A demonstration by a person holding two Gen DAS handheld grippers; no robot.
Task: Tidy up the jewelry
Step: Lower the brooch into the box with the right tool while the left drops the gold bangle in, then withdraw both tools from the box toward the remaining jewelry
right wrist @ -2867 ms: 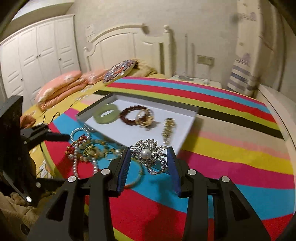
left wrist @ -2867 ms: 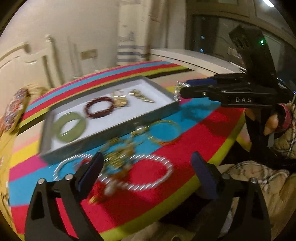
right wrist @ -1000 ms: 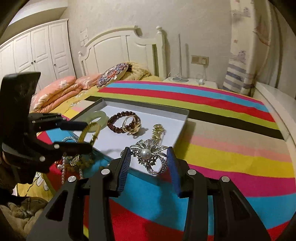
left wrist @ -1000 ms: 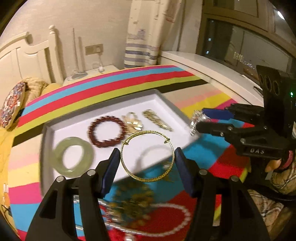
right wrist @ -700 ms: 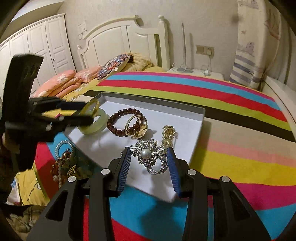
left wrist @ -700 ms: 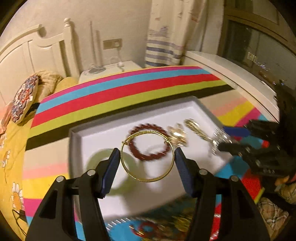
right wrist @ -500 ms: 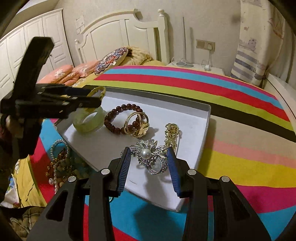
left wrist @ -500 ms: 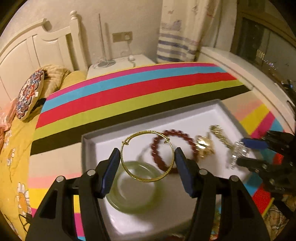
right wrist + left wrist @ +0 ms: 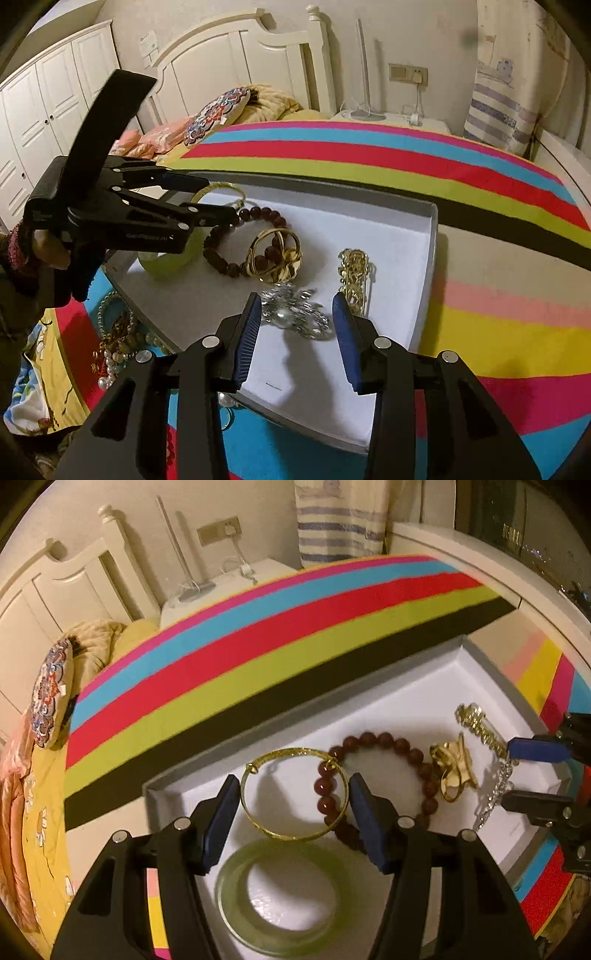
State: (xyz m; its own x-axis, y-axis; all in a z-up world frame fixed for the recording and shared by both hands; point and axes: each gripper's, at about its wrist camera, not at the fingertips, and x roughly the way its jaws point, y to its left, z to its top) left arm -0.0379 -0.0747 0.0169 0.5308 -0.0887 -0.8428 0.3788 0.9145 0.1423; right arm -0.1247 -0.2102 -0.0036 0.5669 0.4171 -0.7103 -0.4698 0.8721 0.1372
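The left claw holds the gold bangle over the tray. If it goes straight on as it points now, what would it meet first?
Probably the red bead bracelet or the white tray floor beside it. The left claw, shut on the gold bangle, points over the green jade bangle toward them, but depth is unclear.

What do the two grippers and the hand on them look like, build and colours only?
Both the left gripper and the right gripper are matte black plastic with two angular fingers, blue ribbed pads and round silver screw heads. Seen from the right wrist view, the left gripper's body bears faint embossed lettering, too blurred to read. The hand gripping it is bare, with a dark red knit cuff. No cables show.
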